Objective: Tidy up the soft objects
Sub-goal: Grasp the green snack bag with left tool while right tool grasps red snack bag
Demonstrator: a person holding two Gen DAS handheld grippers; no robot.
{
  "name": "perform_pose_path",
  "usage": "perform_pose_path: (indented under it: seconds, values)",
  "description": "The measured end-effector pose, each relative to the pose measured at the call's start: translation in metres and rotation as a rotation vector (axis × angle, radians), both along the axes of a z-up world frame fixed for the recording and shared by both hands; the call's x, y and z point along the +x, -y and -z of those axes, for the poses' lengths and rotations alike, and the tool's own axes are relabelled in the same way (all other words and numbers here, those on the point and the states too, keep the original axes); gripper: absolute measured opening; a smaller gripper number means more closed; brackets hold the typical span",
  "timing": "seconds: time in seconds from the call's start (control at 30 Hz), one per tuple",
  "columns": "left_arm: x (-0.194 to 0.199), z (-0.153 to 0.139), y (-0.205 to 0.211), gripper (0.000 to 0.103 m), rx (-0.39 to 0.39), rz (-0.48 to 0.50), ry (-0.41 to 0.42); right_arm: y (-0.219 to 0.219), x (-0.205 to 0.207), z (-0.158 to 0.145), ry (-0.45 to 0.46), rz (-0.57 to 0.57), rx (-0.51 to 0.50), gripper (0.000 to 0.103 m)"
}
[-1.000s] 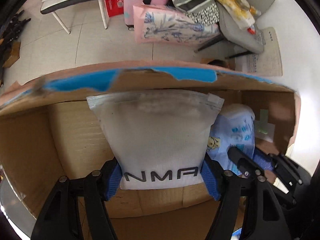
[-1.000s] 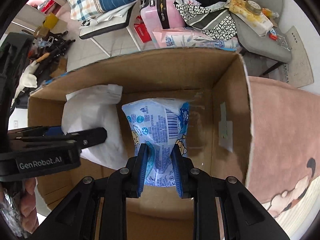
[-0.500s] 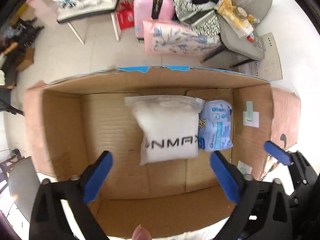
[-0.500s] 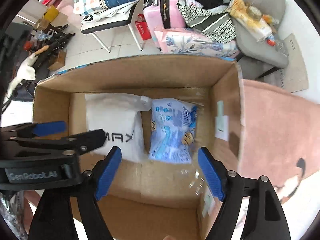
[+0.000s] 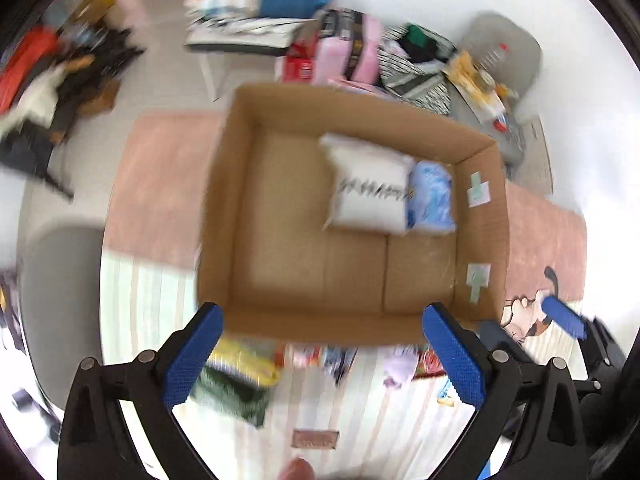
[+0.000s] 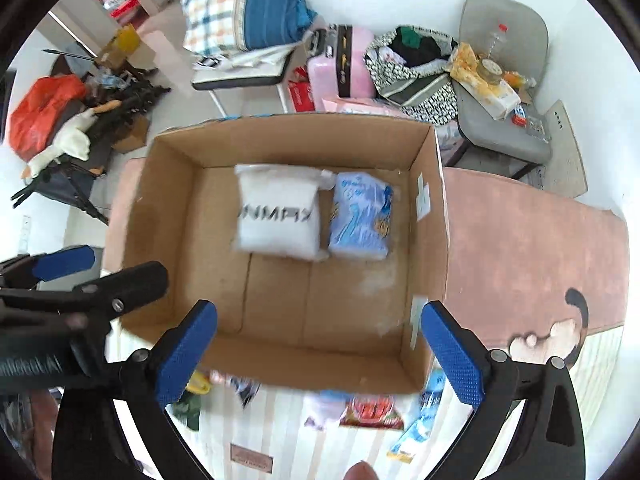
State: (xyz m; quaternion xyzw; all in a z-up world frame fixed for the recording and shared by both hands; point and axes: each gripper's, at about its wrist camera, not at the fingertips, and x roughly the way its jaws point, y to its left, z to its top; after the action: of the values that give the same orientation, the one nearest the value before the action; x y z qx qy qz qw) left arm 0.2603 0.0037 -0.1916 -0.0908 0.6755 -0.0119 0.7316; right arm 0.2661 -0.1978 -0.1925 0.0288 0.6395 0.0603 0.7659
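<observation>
An open cardboard box stands on the floor below both grippers. Inside it, against the far wall, a white zip pouch with black lettering lies next to a blue printed soft pack. The left wrist view shows the same white pouch and blue pack in the box. My right gripper hangs above the box's near rim; its jaws are opening with nothing between them. High over the near rim, my left gripper is open and empty.
Several loose packets and a green-yellow pack lie on a striped mat in front of the box. A pink rug spreads to the right. A grey chair, a pink suitcase and bags stand behind.
Both grippers let go of their items, the left the white pouch, the right the blue pack. Both opened wide and rose up and back out of the box.
</observation>
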Motion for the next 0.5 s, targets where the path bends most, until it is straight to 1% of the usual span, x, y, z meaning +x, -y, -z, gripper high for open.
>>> perform_pose_path:
  seconds: [0.07, 0.1, 0.13, 0.17, 0.2, 0.23, 0.27, 0.3, 0.37, 0.43, 0.47, 0.5]
  values:
    - [-0.029, 0.013, -0.021, 0.102, 0.002, -0.083, -0.030, 0.005, -0.028, -0.001, -0.003, 0.014, 0.008, 0.103]
    - [-0.046, 0.028, -0.037, 0.102, -0.016, -0.146, -0.076, 0.011, -0.045, 0.000, -0.005, 0.026, 0.019, 0.103]
    - [-0.060, 0.045, -0.050, 0.102, -0.061, -0.204, -0.129, 0.016, -0.058, 0.003, -0.008, 0.039, 0.023, 0.103]
    - [-0.076, 0.070, -0.068, 0.102, -0.136, -0.282, -0.204, 0.024, -0.076, 0.009, -0.017, 0.061, 0.019, 0.103]
    - [-0.089, 0.089, -0.079, 0.102, -0.191, -0.341, -0.258, 0.032, -0.086, 0.016, -0.026, 0.080, 0.012, 0.103]
    - [-0.103, 0.108, -0.089, 0.100, -0.231, -0.393, -0.302, 0.039, -0.095, 0.023, -0.035, 0.103, 0.009, 0.103]
    - [-0.114, 0.123, -0.098, 0.093, -0.254, -0.435, -0.330, 0.047, -0.106, 0.032, -0.043, 0.124, 0.015, 0.103]
    - [-0.127, 0.136, -0.107, 0.091, -0.256, -0.470, -0.351, 0.055, -0.114, 0.044, -0.066, 0.148, 0.019, 0.103]
    - [-0.136, 0.152, -0.114, 0.091, -0.247, -0.508, -0.364, 0.063, -0.122, 0.067, -0.121, 0.181, 0.027, 0.101]
    - [-0.141, 0.168, -0.117, 0.091, -0.285, -0.537, -0.379, 0.070, -0.121, 0.092, -0.158, 0.207, 0.012, 0.100]
    - [-0.142, 0.175, -0.118, 0.091, -0.298, -0.546, -0.392, 0.073, -0.120, 0.102, -0.162, 0.217, -0.003, 0.097]
    - [-0.144, 0.185, -0.119, 0.091, -0.312, -0.563, -0.404, 0.072, -0.115, 0.109, -0.161, 0.227, -0.020, 0.091]
